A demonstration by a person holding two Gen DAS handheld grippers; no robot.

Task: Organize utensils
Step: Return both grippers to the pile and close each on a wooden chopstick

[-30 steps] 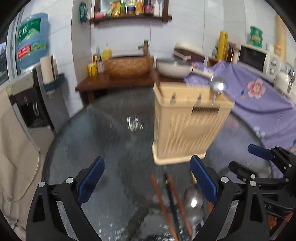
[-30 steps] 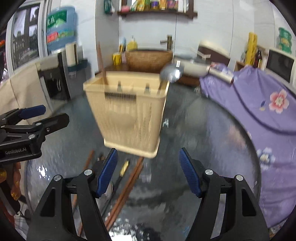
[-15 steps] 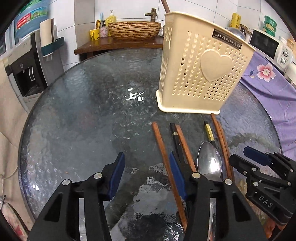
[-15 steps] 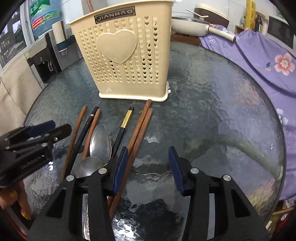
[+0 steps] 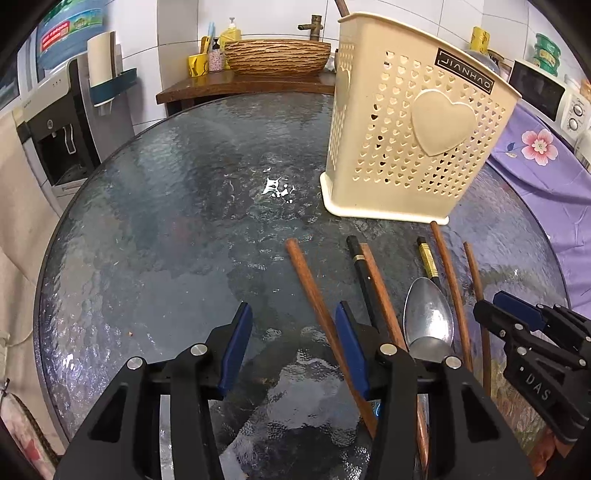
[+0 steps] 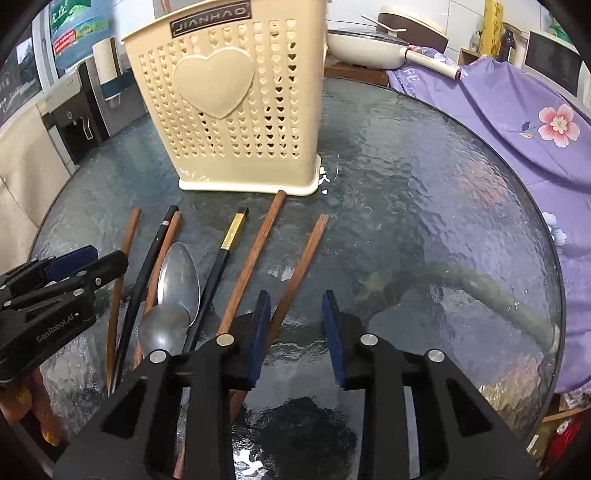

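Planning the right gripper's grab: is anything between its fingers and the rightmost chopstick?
Nothing visible. The right gripper has been closing, and the rightmost chopstick already runs between its fingers with bare glass table around it. Its neighbour chopstick lies apart, to the left.

A round surface of dark rippled glass fills the middle of the room, catching a bright glint of light. Behind it stands a wooden side table bearing a woven basin with a brass tap, against a white tiled wall. To the left of the surface a water dispenser carries a blue bottle. To its right lies purple flowered cloth, with a microwave beyond it and a white pan at its far edge
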